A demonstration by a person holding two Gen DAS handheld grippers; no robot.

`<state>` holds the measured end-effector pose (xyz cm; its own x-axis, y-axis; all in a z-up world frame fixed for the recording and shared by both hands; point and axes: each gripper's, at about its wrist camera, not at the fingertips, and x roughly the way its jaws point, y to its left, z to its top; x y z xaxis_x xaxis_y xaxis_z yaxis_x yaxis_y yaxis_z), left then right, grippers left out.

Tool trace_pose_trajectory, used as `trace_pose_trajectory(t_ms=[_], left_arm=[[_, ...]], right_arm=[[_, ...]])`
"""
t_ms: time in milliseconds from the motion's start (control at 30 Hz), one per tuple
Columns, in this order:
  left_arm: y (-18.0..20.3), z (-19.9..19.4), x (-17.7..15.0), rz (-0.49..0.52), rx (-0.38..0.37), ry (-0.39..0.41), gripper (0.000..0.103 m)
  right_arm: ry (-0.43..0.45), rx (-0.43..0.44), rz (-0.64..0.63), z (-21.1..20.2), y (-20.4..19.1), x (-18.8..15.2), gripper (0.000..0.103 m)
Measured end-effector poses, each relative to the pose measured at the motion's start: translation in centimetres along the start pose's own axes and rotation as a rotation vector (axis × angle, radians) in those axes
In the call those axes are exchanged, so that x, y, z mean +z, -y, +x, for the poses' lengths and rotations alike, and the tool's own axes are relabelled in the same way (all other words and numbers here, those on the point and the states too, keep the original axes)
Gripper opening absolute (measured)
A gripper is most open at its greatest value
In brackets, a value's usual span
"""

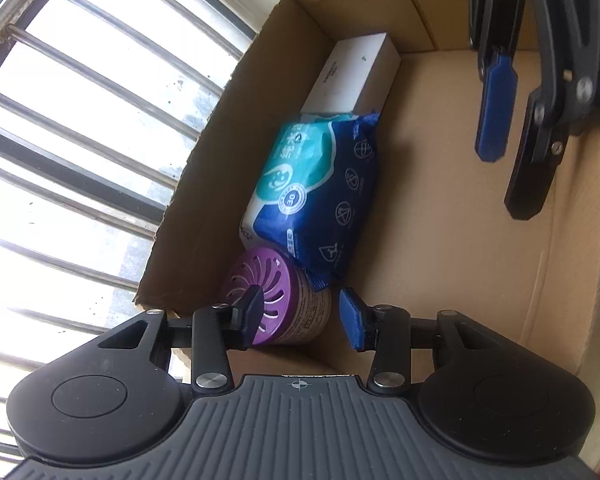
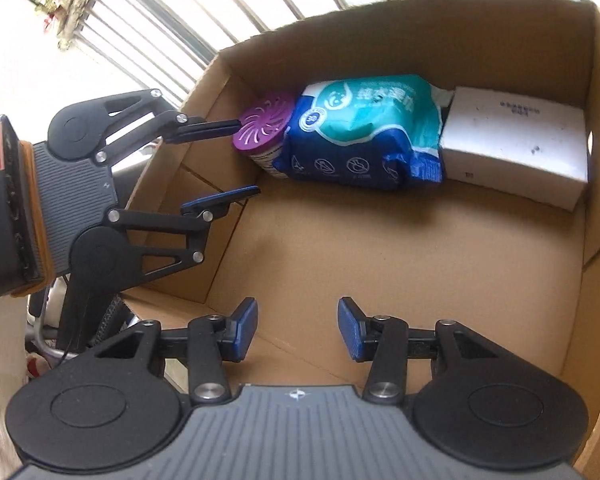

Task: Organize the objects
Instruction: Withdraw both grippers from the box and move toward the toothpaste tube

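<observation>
A cardboard box [image 2: 380,260] holds three things in a row along its far wall: a purple-lidded round canister [image 2: 262,128], a blue and teal wipes pack [image 2: 364,136] and a white carton [image 2: 516,144]. My left gripper [image 1: 300,314] is open inside the box, its jaws either side of the canister [image 1: 276,296], not closed on it. It also shows in the right wrist view [image 2: 242,158]. My right gripper [image 2: 298,330] is open and empty above the box floor; its fingers [image 1: 496,108] show in the left wrist view. The wipes pack [image 1: 316,188] and the carton [image 1: 352,76] show there too.
A barred window [image 1: 80,140] stands right behind the box's far wall. The box floor [image 1: 440,200] in front of the row of things is bare cardboard. The box walls rise on all sides around both grippers.
</observation>
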<state>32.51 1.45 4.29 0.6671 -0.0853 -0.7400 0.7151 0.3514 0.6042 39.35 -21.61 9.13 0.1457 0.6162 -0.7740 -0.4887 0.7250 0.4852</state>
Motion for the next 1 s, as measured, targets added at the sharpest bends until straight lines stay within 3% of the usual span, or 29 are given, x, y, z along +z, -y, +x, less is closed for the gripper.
trace_pose_trajectory(t_ms=[133, 233, 400, 567, 633, 767, 900, 1000], left_arm=[[0.5, 1.9, 0.4, 0.043, 0.054, -0.049, 0.018], [0.7, 2.5, 0.5, 0.083, 0.085, -0.050, 0.018], [-0.1, 2.5, 0.6, 0.010, 0.079, -0.043, 0.021], [1.1, -0.6, 0.2, 0.011, 0.183, -0.004, 0.041], [1.3, -2.8, 0.0, -0.037, 0.228, 0.037, 0.043], [1.4, -8.3, -0.7, -0.178, 0.284, 0.167, 0.057], [2.5, -13.5, -1.3, -0.281, 0.242, 0.271, 0.061], [4.7, -15.0, -1.3, -0.274, 0.206, 0.276, 0.063]], right_arm=[[0.019, -0.042, -0.051, -0.5, -0.1, 1.0, 0.049], [-0.016, -0.019, -0.002, 0.2, 1.3, 0.9, 0.049], [-0.028, -0.003, 0.044, 0.9, 2.3, 0.0, 0.051], [0.076, -0.053, -0.011, -1.5, 1.6, -0.2, 0.051], [0.135, -0.035, -0.003, -3.4, 1.6, -0.4, 0.054], [0.228, -0.021, -0.034, -6.7, 1.3, -1.9, 0.060], [0.325, -0.006, -0.092, -9.8, -0.1, -4.6, 0.069], [0.357, 0.000, -0.116, -10.9, -0.8, -6.4, 0.077]])
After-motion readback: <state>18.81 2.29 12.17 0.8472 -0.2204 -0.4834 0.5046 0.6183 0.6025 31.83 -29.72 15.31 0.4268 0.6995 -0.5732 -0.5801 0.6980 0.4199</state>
